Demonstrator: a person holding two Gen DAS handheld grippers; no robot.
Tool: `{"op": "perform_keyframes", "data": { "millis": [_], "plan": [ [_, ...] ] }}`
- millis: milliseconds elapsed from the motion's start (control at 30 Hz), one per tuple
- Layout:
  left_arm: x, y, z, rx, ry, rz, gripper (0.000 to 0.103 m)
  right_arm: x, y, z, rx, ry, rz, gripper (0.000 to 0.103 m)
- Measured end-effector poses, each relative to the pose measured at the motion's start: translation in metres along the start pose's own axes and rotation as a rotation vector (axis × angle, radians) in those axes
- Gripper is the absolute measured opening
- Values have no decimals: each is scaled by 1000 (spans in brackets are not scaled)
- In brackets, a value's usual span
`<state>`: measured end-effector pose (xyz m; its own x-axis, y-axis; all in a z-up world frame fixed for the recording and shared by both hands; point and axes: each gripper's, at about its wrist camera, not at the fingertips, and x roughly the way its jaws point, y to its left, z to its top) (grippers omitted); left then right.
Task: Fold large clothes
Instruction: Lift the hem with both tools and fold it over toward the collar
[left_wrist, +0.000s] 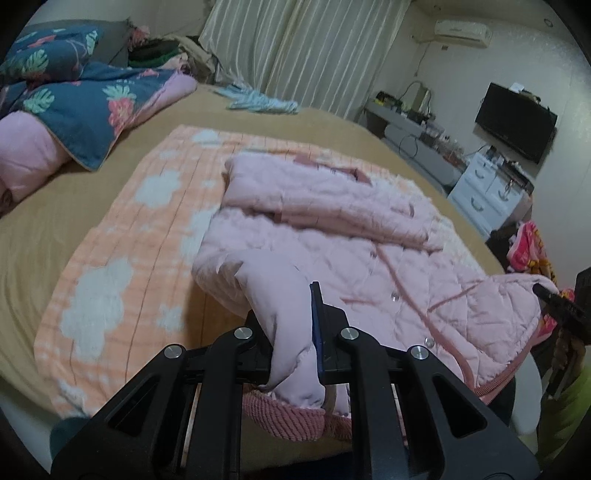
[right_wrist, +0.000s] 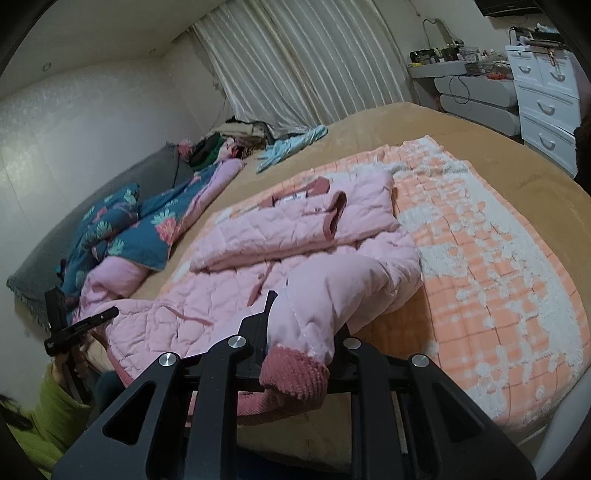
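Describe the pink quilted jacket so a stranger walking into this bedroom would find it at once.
Start at the tan bed, then find the orange blanket with white cloud shapes spread on it. The pink quilted jacket lies on that blanket, its near hem pinched by both grippers. Unlike the floral blue quilt by the headboard, it is plain pale pink with darker ribbed cuffs and snap buttons.

I see dim, flat indoor light in both wrist views, soft shadows beneath the jacket (left_wrist: 332, 229), slight motion blur on the blanket (right_wrist: 498, 266), heavy fisheye bending and black vignetting from 10 to 2 o'clock
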<state>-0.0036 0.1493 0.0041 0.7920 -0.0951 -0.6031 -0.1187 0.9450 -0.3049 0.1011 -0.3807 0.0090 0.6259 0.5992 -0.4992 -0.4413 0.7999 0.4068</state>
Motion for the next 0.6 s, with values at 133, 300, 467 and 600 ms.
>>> {"op": "perform_keyframes", "data": {
  "millis": [133, 300, 467, 600],
  "plan": [
    [-2, -3, 15, 10, -34, 1, 7, -1, 0, 13, 11, -23, -2, 16],
    [-4, -3, 31, 20, -55, 7, 7, -2, 2, 26, 4, -38, -15, 16],
    [-4, -9, 48, 34, -83, 9, 7, -2, 4, 40, 0, -54, -15, 16],
    [-4, -12, 59, 49, -100, 18, 7, -5, 7, 51, -16, -66, -16, 16]
  ]
}}
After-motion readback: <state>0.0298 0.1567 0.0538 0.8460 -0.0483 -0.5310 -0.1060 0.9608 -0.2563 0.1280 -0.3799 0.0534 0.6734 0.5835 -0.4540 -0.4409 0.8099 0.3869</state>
